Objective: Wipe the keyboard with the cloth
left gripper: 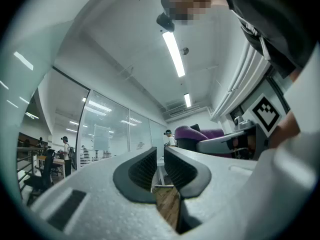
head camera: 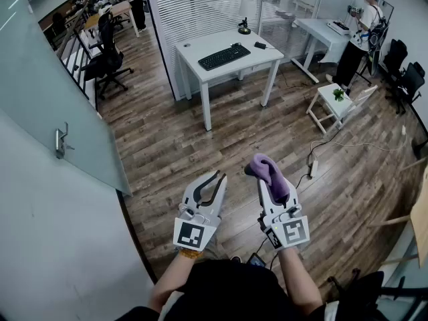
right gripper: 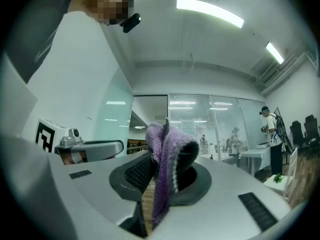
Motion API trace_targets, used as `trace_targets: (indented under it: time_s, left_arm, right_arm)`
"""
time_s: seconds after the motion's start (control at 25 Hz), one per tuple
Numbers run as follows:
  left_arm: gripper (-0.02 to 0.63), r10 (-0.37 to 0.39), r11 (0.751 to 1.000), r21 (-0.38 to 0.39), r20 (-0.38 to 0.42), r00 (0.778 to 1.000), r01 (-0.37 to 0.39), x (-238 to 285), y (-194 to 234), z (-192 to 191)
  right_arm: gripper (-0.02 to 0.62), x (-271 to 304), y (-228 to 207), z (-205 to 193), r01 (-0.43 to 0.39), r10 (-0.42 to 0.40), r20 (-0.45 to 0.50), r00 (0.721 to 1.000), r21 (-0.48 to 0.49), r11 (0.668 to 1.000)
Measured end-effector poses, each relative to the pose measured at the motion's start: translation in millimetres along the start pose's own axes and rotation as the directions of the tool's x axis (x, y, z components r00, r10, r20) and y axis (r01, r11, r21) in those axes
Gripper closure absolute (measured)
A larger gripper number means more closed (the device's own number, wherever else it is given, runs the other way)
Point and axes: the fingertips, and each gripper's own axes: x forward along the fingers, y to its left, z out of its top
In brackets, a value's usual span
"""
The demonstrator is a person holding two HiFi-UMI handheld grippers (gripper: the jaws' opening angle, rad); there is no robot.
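A black keyboard lies on a white desk far across the room. My right gripper is shut on a purple cloth, which drapes over its jaws; the right gripper view shows the cloth pinched between the pads. My left gripper is held beside it, shut with nothing between its pads. In the left gripper view the purple cloth shows at the right. Both grippers hang over the wooden floor near my body, well away from the desk.
A frosted glass partition and white wall stand at my left. Beyond the desk are blinds. A small white stool with a plant, a power strip with cable on the floor, office chairs and a person at another desk lie ahead.
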Motion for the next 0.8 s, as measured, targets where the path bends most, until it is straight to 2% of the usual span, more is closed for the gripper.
trace_targets:
  time_s: [0.12, 0.32, 0.48, 0.8]
  left_arm:
    - [0.549, -0.009, 0.999, -0.03, 0.0, 1.0, 0.009, 14.0, 39.4, -4.1]
    - [0.55, -0.04, 0.998, -0.048, 0.004, 0.999, 0.04, 35.4, 101.3, -16.4]
    - [0.551, -0.056, 0.996, -0.065, -0.006, 0.998, 0.055, 49.0, 143.6, -33.9]
    - [0.551, -0.074, 0.994, -0.086, -0.019, 0.997, 0.072, 96.4, 195.3, -70.8]
  right_arm:
    - [0.525, 40.6, 1.7, -6.7, 0.005, -0.004, -0.014, 1.0, 0.07, 0.998]
    - [0.525, 103.5, 3.6, -18.1, 0.034, -0.03, -0.047, 0.998, 0.104, 0.994]
    - [0.523, 144.5, 5.5, -32.5, 0.063, -0.056, -0.08, 0.995, 0.093, 0.994]
    - [0.523, 214.3, -21.9, -71.1, 0.086, -0.064, -0.184, 0.981, 0.113, 0.99]
